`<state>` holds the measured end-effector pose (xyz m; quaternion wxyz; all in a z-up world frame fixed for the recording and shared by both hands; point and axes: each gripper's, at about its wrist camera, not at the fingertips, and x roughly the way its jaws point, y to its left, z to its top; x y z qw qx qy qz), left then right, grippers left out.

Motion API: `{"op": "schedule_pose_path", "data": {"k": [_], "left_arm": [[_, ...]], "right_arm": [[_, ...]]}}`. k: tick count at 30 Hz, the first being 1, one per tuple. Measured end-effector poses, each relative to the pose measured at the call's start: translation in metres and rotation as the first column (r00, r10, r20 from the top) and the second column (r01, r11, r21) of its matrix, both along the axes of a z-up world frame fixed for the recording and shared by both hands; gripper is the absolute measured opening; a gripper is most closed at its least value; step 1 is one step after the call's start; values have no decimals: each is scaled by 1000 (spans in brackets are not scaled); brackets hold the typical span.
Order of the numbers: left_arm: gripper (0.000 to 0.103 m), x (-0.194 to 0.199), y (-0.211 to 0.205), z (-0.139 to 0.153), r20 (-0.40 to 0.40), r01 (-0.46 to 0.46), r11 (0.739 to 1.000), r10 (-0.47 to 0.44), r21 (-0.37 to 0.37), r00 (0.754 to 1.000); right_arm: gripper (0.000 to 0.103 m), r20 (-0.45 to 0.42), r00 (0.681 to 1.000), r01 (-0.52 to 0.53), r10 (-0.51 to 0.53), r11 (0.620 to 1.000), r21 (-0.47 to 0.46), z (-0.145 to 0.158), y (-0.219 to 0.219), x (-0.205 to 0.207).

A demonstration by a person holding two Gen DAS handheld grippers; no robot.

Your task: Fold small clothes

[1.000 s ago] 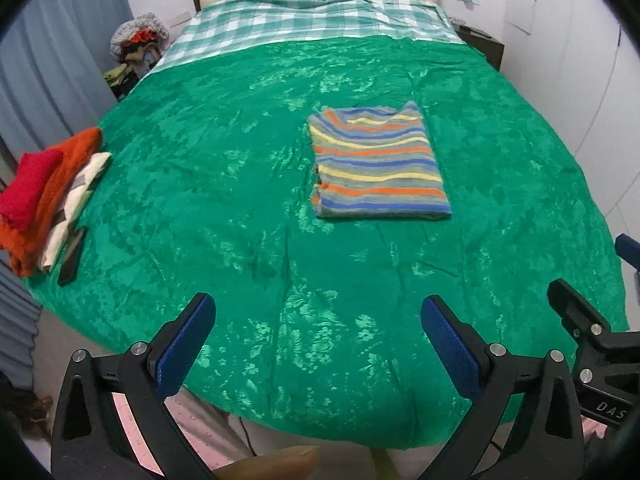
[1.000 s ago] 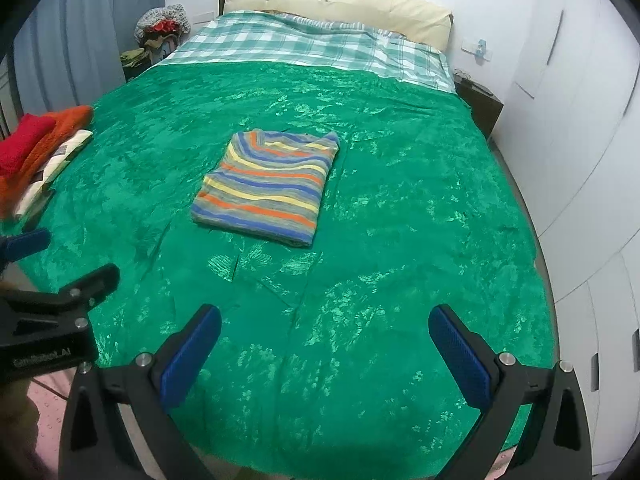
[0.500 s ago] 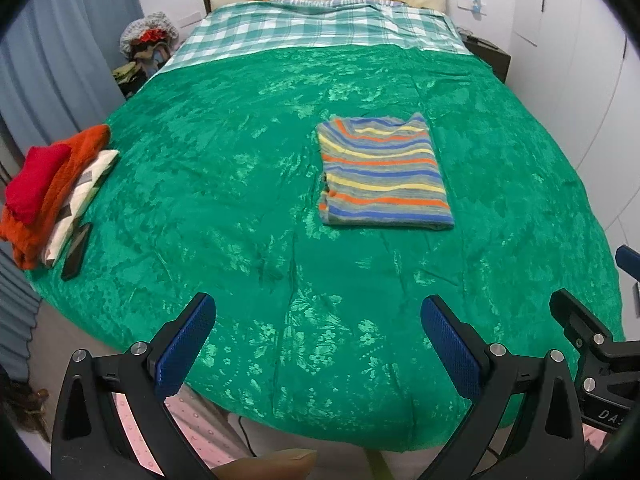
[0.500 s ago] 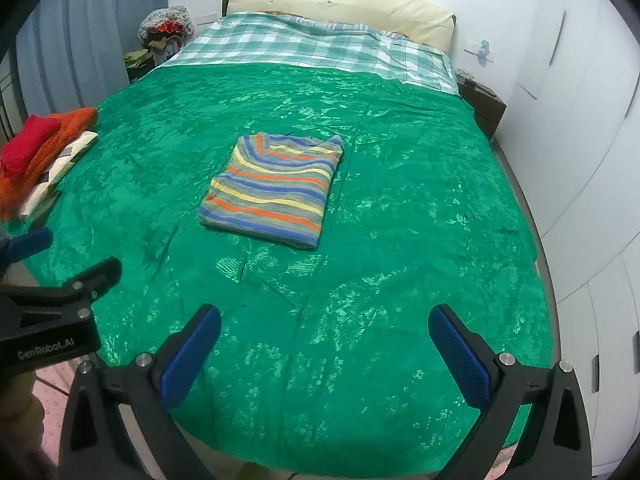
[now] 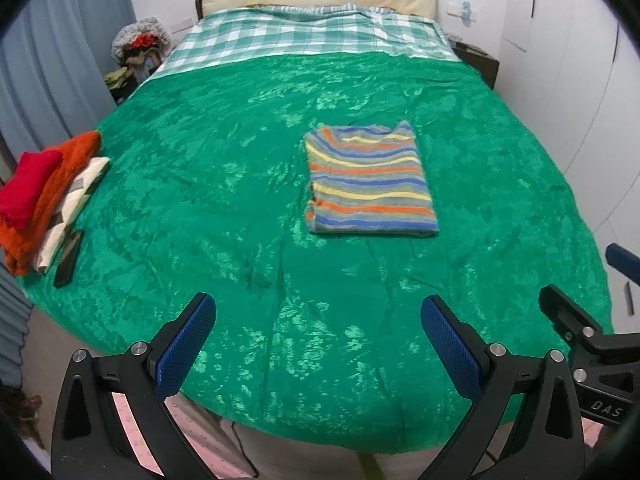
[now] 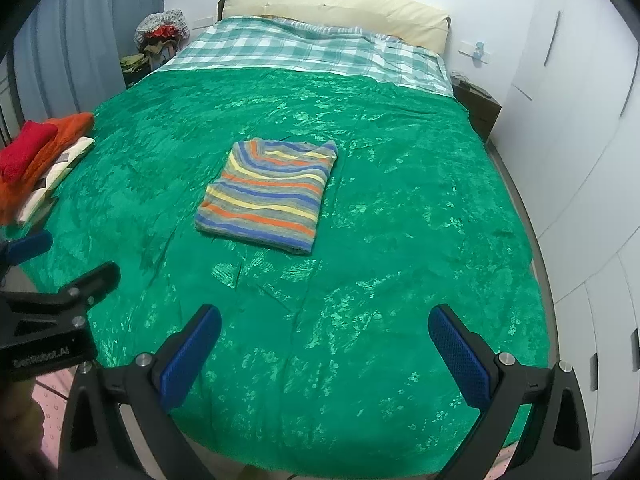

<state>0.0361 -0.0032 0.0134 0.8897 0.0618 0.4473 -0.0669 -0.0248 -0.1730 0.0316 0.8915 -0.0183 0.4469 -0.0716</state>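
A folded striped sweater (image 5: 368, 178), blue, orange, yellow and grey, lies flat in the middle of the green bedspread (image 5: 224, 184); it also shows in the right wrist view (image 6: 270, 194). My left gripper (image 5: 316, 336) is open and empty, held back over the bed's near edge, well short of the sweater. My right gripper (image 6: 326, 344) is open and empty, also at the near edge. Each gripper shows at the edge of the other's view.
A stack of folded clothes, red, orange and patterned white (image 5: 44, 196), sits at the bed's left edge with a dark phone (image 5: 69, 258) beside it. A checked sheet (image 5: 312, 38) and pillow lie at the head. Wardrobe doors (image 6: 580, 160) stand right, a curtain (image 5: 60, 60) left.
Both grippers have drawn back and risen a little from the bed, so the sweater looks smaller and farther. The sweater has not moved. Both stay open.
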Motion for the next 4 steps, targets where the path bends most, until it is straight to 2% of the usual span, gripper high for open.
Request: {"op": "schedule_pose_path", "data": {"k": [1,4], "left_arm": [[103,-1,-1,1,8,5,1000,-5,-1,1000],[102,-4,-5,4,28,8,1000,-9,18,1000]], "right_arm": [[102,2,1000,0,0,1000,0,0,0,0],[102,7,1000,5,-5,1000,1,0,-2,-1]]}}
